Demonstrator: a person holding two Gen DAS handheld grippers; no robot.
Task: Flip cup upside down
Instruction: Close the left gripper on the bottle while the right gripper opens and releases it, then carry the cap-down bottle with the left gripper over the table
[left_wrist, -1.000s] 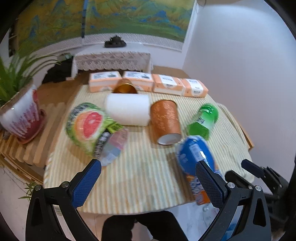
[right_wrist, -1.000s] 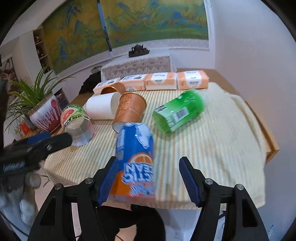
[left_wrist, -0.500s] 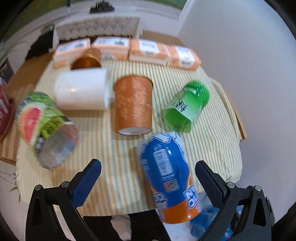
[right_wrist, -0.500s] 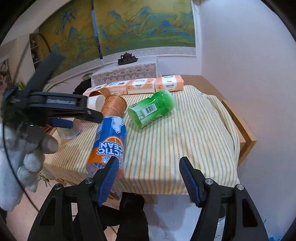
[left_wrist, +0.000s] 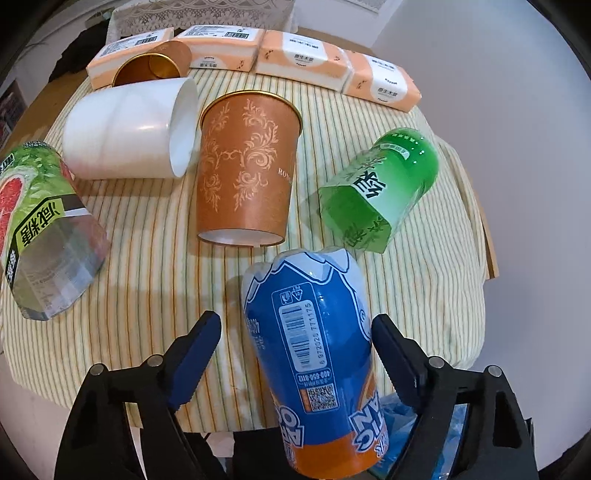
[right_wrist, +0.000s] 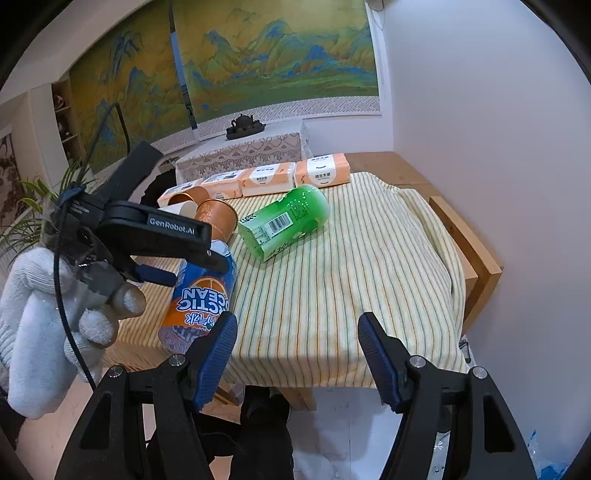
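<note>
Blue cup (left_wrist: 314, 369) lies between spread left fingers (left_wrist: 195, 354), untouched.

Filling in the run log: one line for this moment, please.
left gripper: open, straddling blue cup, no contact | right gripper: open, empty, off table edge | blue cup: lying on striped cloth, not flipped

blue-and-orange cup (left_wrist: 314, 365) lies on its side at the striped cloth's near edge.
</note>
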